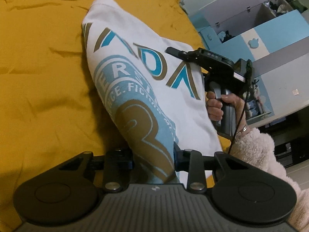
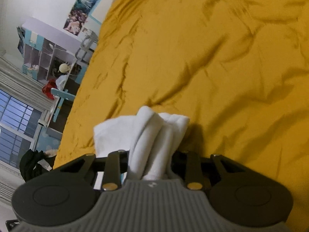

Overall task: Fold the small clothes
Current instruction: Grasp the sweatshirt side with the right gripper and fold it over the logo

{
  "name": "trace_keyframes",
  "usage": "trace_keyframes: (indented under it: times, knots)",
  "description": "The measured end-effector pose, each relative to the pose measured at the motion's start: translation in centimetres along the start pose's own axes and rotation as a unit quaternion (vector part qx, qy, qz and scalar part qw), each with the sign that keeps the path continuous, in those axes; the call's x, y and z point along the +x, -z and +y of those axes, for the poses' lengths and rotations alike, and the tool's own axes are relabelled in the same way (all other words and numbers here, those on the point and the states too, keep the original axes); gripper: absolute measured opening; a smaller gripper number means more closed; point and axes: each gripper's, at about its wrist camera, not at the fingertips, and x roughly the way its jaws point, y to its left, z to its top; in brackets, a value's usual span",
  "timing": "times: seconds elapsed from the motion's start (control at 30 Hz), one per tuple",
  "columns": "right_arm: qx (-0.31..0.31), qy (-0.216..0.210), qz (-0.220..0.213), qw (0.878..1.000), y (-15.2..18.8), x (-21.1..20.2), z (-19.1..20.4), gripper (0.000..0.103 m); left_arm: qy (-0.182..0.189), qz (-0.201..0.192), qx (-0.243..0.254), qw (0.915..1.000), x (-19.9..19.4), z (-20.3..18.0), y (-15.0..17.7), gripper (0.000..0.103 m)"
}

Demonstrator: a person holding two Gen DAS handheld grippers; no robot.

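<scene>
**T-shirt held up between both grippers, ready for a fold**

Left wrist view: the left gripper (image 1: 153, 154) is clamped on the edge of a white printed T-shirt (image 1: 139, 73), its jaws drawn in narrow with cloth bunched between them. The shirt hangs stretched above the bed's mustard-yellow bedspread (image 1: 42, 67), its blue and gold lettering facing the camera. At the shirt's far edge sits the right gripper (image 1: 185, 55), carried by the person's right hand (image 1: 220, 104) in a fluffy sleeve; its fingertips meet the cloth, but this view does not show clearly how they close. A blue and white cupboard (image 1: 256, 31) stands behind.

Right wrist view: the right gripper (image 2: 149, 158) is closed on a thick gathered wad of the white T-shirt (image 2: 152, 135), several layers pinched between its jaws. The bedspread (image 2: 212, 58) lies rumpled and bare beyond it, with shelves (image 2: 48, 58) and a window (image 2: 17, 119) to the side.

Judged from this, the shirt is mid-fold, lifted and spread between two pinched edges. The next move likely calls for lowering it flat onto the bed with even tension, keeping both grips firm so the layers do not slip or twist.
</scene>
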Motion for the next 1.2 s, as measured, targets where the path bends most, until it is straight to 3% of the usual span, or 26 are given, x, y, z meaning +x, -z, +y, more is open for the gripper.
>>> trace_keyframes:
  times: [0.2, 0.37, 0.5, 0.7, 0.83, 0.97, 1.03, 1.13, 1.2]
  knots:
    - [-0.047, -0.001, -0.007, 0.999, -1.1, -1.3, 5.8, 0.023, 0.038, -0.038, -0.007, 0.9985, -3.5, 0.4, -1.0, 0.035]
    - [-0.077, -0.042, -0.016, 0.996, -2.2, 0.1, 13.0, 0.023, 0.036, -0.093, -0.010, 0.9950, -9.6, 1.7, -2.5, 0.035]
    - [-0.107, -0.085, -0.002, 0.991, -2.4, 4.5, 19.8, 0.023, 0.003, -0.138, -0.004, 0.9904, -15.6, 3.4, -3.4, 0.035]
    - [-0.120, -0.143, 0.036, 0.982, -0.7, 14.3, 27.5, 0.023, -0.060, -0.179, -0.017, 0.9818, -17.5, 2.7, -4.3, 0.035]
    - [-0.134, -0.129, 0.076, 0.980, 1.8, 21.6, 29.2, 0.022, -0.082, -0.176, -0.058, 0.9793, -16.3, 4.1, -3.1, 0.035]
    - [-0.158, -0.065, 0.132, 0.976, 5.2, 28.8, 28.2, 0.022, -0.094, -0.123, -0.123, 0.9801, -13.2, 10.1, -1.6, 0.035]
    - [-0.167, -0.030, 0.139, 0.976, 6.0, 31.2, 27.2, 0.023, -0.080, -0.123, -0.126, 0.9811, -12.2, 11.6, -0.8, 0.035]
    - [-0.133, -0.048, 0.146, 0.979, 5.9, 32.4, 25.3, 0.022, -0.069, -0.128, -0.113, 0.9829, -12.4, 11.5, -0.3, 0.039]
    - [-0.148, -0.052, 0.151, 0.976, 5.8, 32.4, 25.6, 0.023, -0.073, -0.122, -0.108, 0.9840, -12.6, 11.2, -0.1, 0.039]
